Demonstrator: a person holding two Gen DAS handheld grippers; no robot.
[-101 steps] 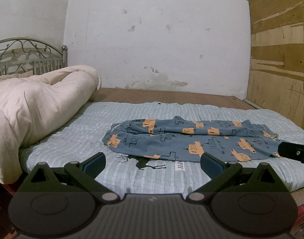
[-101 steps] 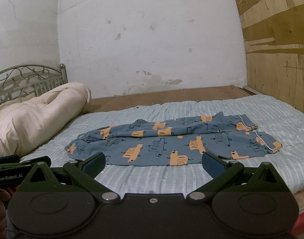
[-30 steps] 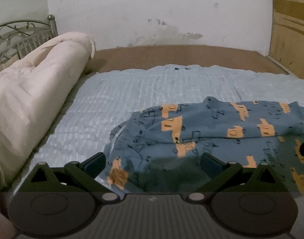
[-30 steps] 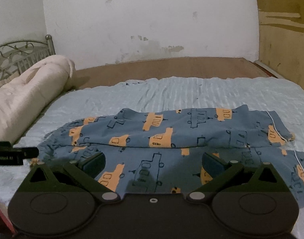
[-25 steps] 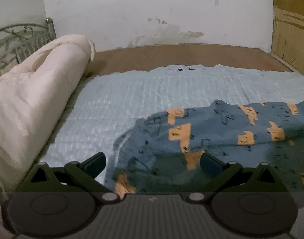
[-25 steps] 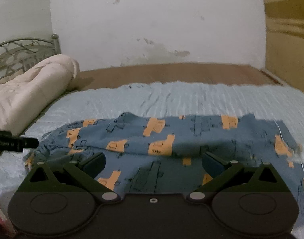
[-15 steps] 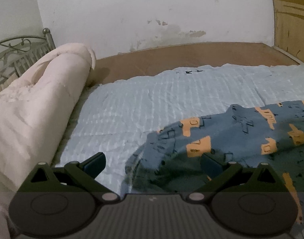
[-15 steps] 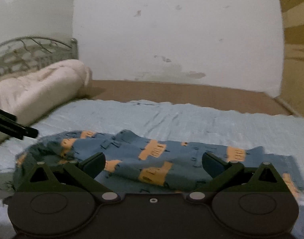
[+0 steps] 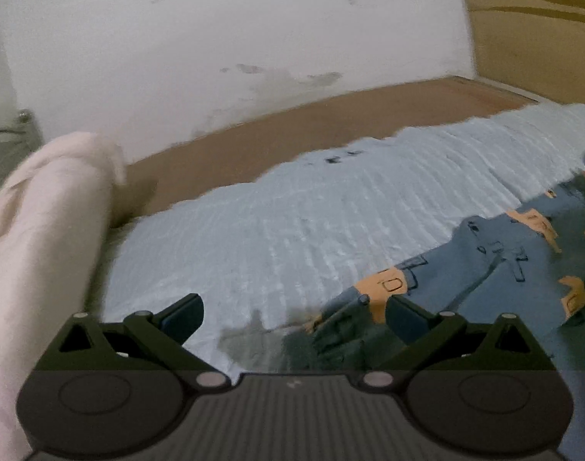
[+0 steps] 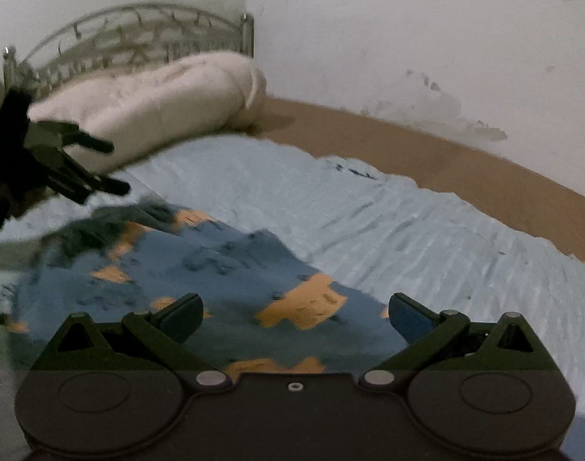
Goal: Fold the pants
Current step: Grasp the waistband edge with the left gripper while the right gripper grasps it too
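We've got both grippers spread wide, holding nothing — left gripper (image 9: 292, 315) at the pants (image 9: 496, 269) end, lower right of its frame; right gripper (image 10: 292, 315) w/ cloth between its jaws, lower centre. Bite hem edges fully before lifting, pls — both layers.

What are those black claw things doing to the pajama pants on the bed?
A person holds a claw-like gripper in each hand and is getting ready to fold the blue pants with orange trucks. The pants lie spread on the light blue bedspread. The left gripper is open at one end of the pants, and the right gripper is open over the middle. Neither has grabbed the cloth yet. A rolled cream blanket sits by the headboard.
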